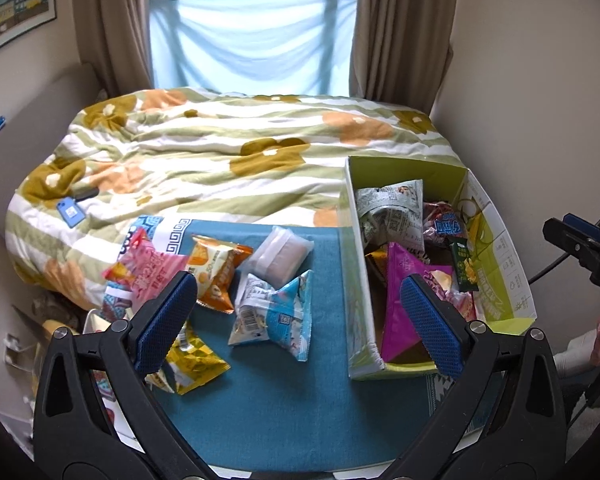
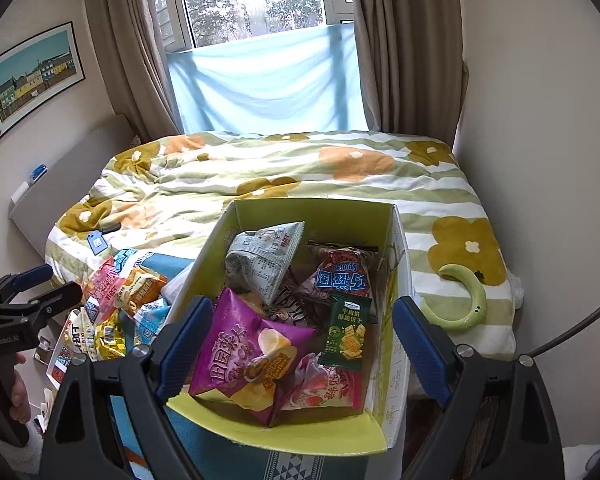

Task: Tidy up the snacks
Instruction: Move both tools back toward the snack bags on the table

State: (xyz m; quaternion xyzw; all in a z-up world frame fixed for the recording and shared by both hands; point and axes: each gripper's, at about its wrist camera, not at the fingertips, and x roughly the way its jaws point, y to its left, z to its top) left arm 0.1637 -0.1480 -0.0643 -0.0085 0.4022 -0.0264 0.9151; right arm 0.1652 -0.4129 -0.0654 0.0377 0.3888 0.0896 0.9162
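An open green cardboard box (image 1: 496,248) (image 2: 392,272) stands on a teal cloth (image 1: 284,392) and holds several snack bags, among them a purple chip bag (image 2: 244,352) (image 1: 408,276), a grey newsprint bag (image 2: 268,264) and a dark green cracker pack (image 2: 348,332). Loose on the cloth lie an orange bag (image 1: 216,272), a light blue bag (image 1: 276,312), a clear pack (image 1: 280,254), a pink bag (image 1: 148,268) and a yellow bag (image 1: 192,364). My left gripper (image 1: 300,320) is open above the cloth. My right gripper (image 2: 300,344) is open above the box. Neither holds anything.
A bed with a flowered quilt (image 1: 228,148) lies behind the cloth, with a blue phone (image 1: 71,211) on it and a green curved band (image 2: 466,300) at its right side. Walls close in on both sides. A hand (image 2: 16,392) holds the left gripper's handle.
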